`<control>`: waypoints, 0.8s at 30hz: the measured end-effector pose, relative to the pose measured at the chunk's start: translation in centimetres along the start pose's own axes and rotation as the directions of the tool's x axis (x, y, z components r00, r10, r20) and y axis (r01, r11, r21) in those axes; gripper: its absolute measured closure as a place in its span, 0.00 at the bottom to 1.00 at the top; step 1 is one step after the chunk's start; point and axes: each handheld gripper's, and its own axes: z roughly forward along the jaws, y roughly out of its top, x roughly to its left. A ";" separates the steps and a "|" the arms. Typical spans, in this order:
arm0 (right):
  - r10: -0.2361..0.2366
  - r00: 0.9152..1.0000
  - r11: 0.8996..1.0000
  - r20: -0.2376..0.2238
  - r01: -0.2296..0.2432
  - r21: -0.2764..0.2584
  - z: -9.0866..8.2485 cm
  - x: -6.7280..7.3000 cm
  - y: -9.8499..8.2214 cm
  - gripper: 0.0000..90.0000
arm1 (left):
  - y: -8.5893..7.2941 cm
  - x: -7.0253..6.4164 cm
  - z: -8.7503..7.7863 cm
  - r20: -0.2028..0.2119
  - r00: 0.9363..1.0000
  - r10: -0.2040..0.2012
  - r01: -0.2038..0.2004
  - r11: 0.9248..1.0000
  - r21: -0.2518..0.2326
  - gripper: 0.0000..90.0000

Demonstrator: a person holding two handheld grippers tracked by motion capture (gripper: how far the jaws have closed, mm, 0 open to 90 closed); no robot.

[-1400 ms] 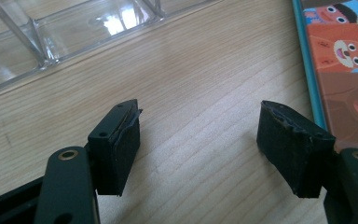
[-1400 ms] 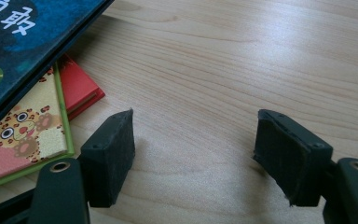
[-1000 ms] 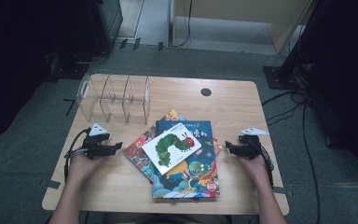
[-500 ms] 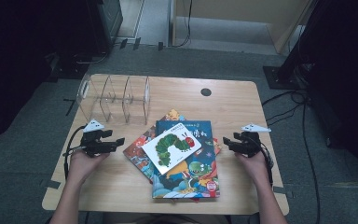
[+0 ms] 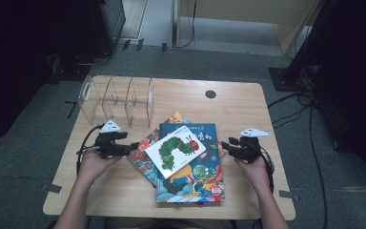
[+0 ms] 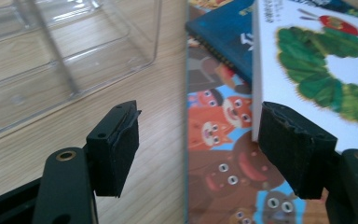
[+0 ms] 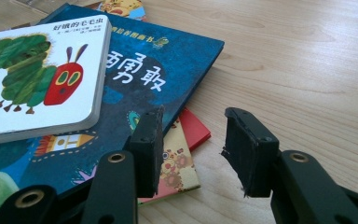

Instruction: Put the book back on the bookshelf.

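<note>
A white caterpillar board book [image 5: 175, 150] lies on top of a blue picture book [image 5: 190, 164], which rests on an orange book [image 5: 140, 158]. My left gripper [image 5: 136, 145] is at the stack's left side, jaws open. In the left gripper view the gripper [image 6: 200, 144] frames the orange book [image 6: 214, 135], and the white book's [image 6: 317, 70] corner sits beside one pad [image 6: 293, 149]. My right gripper [image 5: 224, 144] is at the stack's right edge. Its jaws [image 7: 193, 149] have just been closing, but they stand apart above the table with nothing gripped, beside the blue book [image 7: 158, 70].
A clear acrylic divider rack [image 5: 116, 98] stands at the back left, also close in the left gripper view [image 6: 65, 51]. A red and a yellow book corner [image 7: 186, 154] stick out under the blue one. A dark round hole [image 5: 210, 94] marks the wooden table [image 5: 248, 109].
Both hands have lifted and shifted a little beside the stack. The books lie as before.
</note>
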 end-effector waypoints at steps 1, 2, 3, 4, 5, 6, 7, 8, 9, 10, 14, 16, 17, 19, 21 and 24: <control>0.000 1.000 1.000 0.000 0.000 0.000 0.0 0.0 0.0 0.64 | 0.0 0.0 0.0 0.000 1.000 0.000 0.000 1.000 0.000 0.32; 0.007 1.000 1.000 -0.003 -0.007 -0.006 -0.1 0.1 0.0 0.67 | 0.2 -0.3 0.1 0.013 1.000 0.002 -0.003 1.000 0.006 0.31; 0.007 1.000 1.000 -0.003 -0.007 -0.006 -0.1 0.1 0.0 0.67 | 0.2 -0.3 0.1 0.013 1.000 0.002 -0.003 1.000 0.006 0.31; 0.019 1.000 1.000 -0.008 -0.019 -0.007 -0.1 0.2 0.0 0.70 | 0.3 -0.4 0.1 0.021 1.000 0.000 0.000 1.000 0.009 0.31; 0.024 1.000 1.000 -0.015 -0.024 -0.001 -0.2 0.3 0.0 0.73 | 0.4 -0.5 0.2 0.029 1.000 0.004 -0.004 1.000 0.014 0.30; 0.027 0.999 1.000 -0.021 -0.027 0.001 -0.2 0.5 -0.1 0.75 | 0.6 -0.8 0.3 0.042 0.999 0.007 -0.008 1.000 0.020 0.30; 0.029 0.999 1.000 -0.027 -0.029 0.002 -0.2 0.7 -0.1 0.77 | 0.7 -0.9 0.4 0.051 0.999 0.010 -0.011 1.000 0.021 0.29; 0.032 0.999 0.999 -0.036 -0.031 0.006 -0.2 0.9 -0.1 0.79 | 0.9 -1.1 0.4 0.059 0.998 0.017 -0.018 1.000 0.023 0.29; 0.023 0.999 1.000 -0.041 -0.023 0.006 -0.2 1.0 -0.1 0.82 | 1.0 -1.3 0.5 0.064 0.998 0.022 -0.024 1.000 0.020 0.29; 0.020 0.999 1.000 -0.044 -0.020 0.011 -0.3 1.3 -0.1 0.85 | 1.1 -1.5 0.6 0.069 0.997 0.032 -0.033 0.999 0.020 0.28; 0.007 0.998 1.000 -0.060 -0.007 0.007 -0.2 2.2 -0.2 0.93 | 1.4 -1.8 1.1 0.083 0.995 0.046 -0.048 0.998 0.031 0.28; -0.009 0.998 1.000 -0.069 0.010 0.003 -0.2 2.7 -0.3 0.95 | 1.5 -1.8 1.4 0.087 0.995 0.045 -0.048 0.998 0.033 0.28; -0.017 0.997 1.000 -0.073 0.017 -0.001 -0.2 2.9 -0.3 0.96 | 1.6 -1.8 1.4 0.087 0.995 0.044 -0.047 0.998 0.035 0.28; -0.023 0.997 1.000 -0.078 0.023 -0.004 -0.2 3.3 -0.4 0.97 | 1.6 -1.8 1.6 0.089 0.995 0.052 -0.055 0.998 0.035 0.28; -0.027 0.996 1.000 -0.087 0.026 -0.005 -0.2 3.6 -0.5 0.99 | 1.7 -1.9 1.8 0.108 0.993 0.053 -0.057 0.998 0.032 0.28; -0.042 0.994 0.999 -0.099 0.043 0.004 0.0 4.3 -0.8 1.00 | 1.7 -2.0 2.2 0.117 0.991 0.059 -0.064 0.997 0.040 0.28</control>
